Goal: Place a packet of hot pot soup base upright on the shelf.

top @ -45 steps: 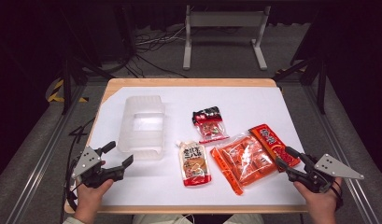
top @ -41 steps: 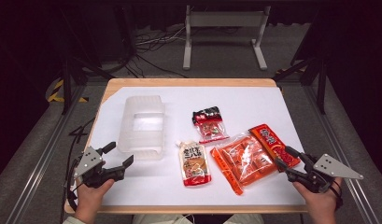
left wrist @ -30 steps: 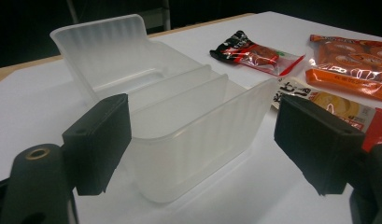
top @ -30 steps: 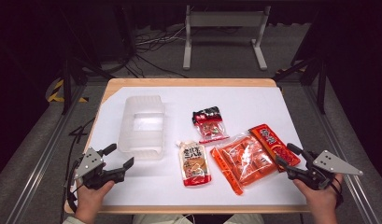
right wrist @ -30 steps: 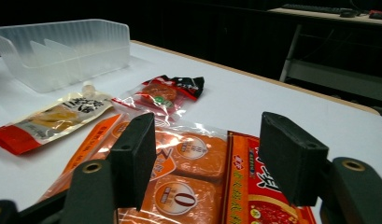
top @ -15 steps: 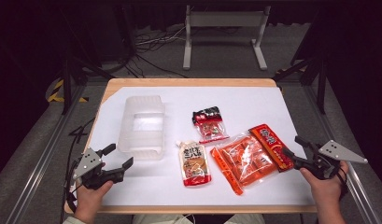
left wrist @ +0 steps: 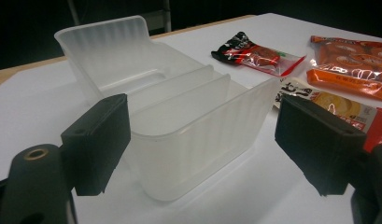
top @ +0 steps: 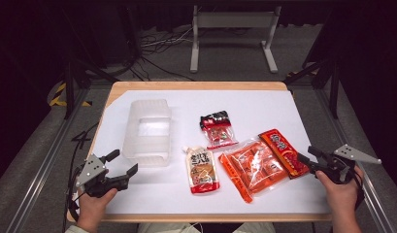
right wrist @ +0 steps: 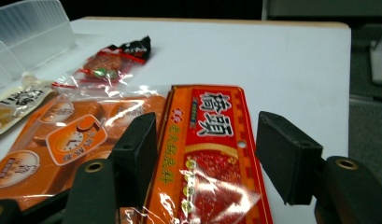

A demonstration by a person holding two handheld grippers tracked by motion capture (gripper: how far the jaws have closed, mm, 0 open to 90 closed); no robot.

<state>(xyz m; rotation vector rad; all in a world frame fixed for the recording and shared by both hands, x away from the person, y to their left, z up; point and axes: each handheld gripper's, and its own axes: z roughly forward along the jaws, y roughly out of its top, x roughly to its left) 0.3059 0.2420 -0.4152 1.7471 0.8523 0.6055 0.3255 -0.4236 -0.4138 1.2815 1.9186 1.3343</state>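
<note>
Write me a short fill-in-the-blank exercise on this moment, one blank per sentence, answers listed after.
1. The right gripper has its open jaws either side of the near end of the long red and orange snack packet, which lies flat on the ______ table sheet.
2. The left gripper points at the frosted plastic ______.
3. The large clear orange biscuit bag lies between the red packet and the cream ______ with a spout.

Missing words: white; container; pouch
</note>
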